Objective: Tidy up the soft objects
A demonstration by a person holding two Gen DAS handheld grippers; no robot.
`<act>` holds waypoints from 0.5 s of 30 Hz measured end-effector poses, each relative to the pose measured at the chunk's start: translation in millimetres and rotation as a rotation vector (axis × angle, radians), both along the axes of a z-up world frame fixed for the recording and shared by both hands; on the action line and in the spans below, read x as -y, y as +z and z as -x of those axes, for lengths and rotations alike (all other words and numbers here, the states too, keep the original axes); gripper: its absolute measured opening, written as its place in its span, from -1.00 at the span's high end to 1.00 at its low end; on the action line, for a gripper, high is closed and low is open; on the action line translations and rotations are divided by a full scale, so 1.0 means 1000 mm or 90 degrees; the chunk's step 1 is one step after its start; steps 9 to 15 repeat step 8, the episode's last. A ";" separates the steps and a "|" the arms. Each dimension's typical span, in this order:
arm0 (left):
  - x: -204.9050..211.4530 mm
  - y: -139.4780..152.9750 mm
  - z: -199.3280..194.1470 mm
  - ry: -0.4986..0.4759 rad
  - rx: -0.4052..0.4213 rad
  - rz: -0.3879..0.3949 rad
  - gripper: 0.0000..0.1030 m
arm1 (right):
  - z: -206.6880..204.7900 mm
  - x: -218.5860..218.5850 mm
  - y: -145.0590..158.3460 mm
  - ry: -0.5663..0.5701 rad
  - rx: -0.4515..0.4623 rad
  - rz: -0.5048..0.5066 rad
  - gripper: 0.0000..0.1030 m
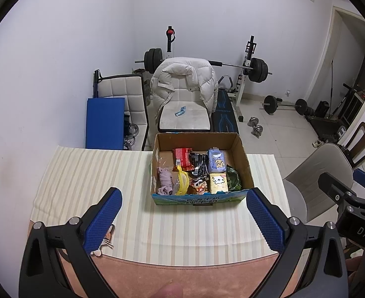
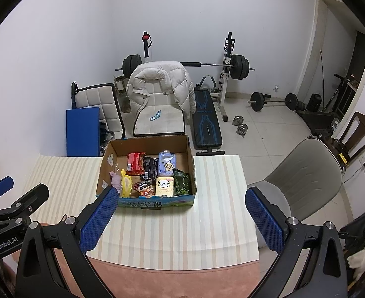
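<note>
An open cardboard box (image 1: 244, 164) (image 2: 189, 154) stands at the far edge of the striped tablecloth (image 1: 88, 173) (image 2: 207, 218). Inside lie soft items: a mauve cloth bundle (image 1: 164, 181) (image 2: 115, 180), a yellow pouch (image 1: 182, 182) (image 2: 125, 185), a red snack pack (image 1: 182, 157) (image 2: 135, 162), a black pack (image 1: 199, 165) (image 2: 150, 167), a blue tissue pack (image 1: 216, 161) (image 2: 167, 164), a cream tissue pack (image 1: 217, 182) (image 2: 164, 186), a green bag (image 1: 233, 178) (image 2: 182, 181). My left gripper (image 1: 183, 219) and right gripper (image 2: 182, 219) are open and empty, held above the table in front of the box.
White padded chairs (image 1: 184, 114) (image 2: 160, 119) with a puffer jacket stand behind the table. A grey chair (image 2: 304, 173) is at the right. A weight bench and barbell rack (image 1: 247, 67), dumbbells on the floor, a blue mat (image 1: 105, 121) by the wall.
</note>
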State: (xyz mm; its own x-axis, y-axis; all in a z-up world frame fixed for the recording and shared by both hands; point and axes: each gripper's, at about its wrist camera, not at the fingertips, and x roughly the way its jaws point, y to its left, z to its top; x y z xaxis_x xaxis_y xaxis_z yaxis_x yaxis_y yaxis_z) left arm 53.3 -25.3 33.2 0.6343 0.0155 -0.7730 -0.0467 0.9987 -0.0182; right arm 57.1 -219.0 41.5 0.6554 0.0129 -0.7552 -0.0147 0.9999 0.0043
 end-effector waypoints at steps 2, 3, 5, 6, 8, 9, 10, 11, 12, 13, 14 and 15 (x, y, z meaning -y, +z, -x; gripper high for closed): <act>0.001 0.001 0.000 -0.001 0.001 0.004 -0.99 | 0.000 0.001 0.000 0.001 -0.001 -0.001 -1.00; 0.000 0.002 0.000 -0.001 0.002 0.005 -0.99 | 0.000 0.001 0.000 0.001 -0.001 -0.001 -1.00; 0.001 0.004 0.000 0.000 0.004 0.007 -0.99 | 0.000 0.001 0.000 0.001 0.000 0.000 -1.00; 0.001 0.005 0.001 0.000 0.006 0.007 -0.99 | 0.000 0.001 0.000 0.001 -0.001 -0.001 -1.00; 0.002 0.006 0.001 0.000 0.008 0.007 -0.99 | 0.000 0.001 0.000 0.000 0.000 0.000 -1.00; 0.002 0.006 0.001 0.000 0.008 0.007 -0.99 | 0.000 0.001 0.000 0.000 0.000 0.000 -1.00; 0.002 0.006 0.001 0.000 0.008 0.007 -0.99 | 0.000 0.001 0.000 0.000 0.000 0.000 -1.00; 0.002 0.006 0.001 0.000 0.008 0.007 -0.99 | 0.000 0.001 0.000 0.000 0.000 0.000 -1.00; 0.002 0.006 0.001 0.000 0.008 0.007 -0.99 | 0.000 0.001 0.000 0.000 0.000 0.000 -1.00; 0.002 0.006 0.001 0.000 0.008 0.007 -0.99 | 0.000 0.001 0.000 0.000 0.000 0.000 -1.00; 0.002 0.006 0.001 0.000 0.008 0.007 -0.99 | 0.000 0.001 0.000 0.000 0.000 0.000 -1.00; 0.002 0.006 0.001 0.000 0.008 0.007 -0.99 | 0.000 0.001 0.000 0.000 0.000 0.000 -1.00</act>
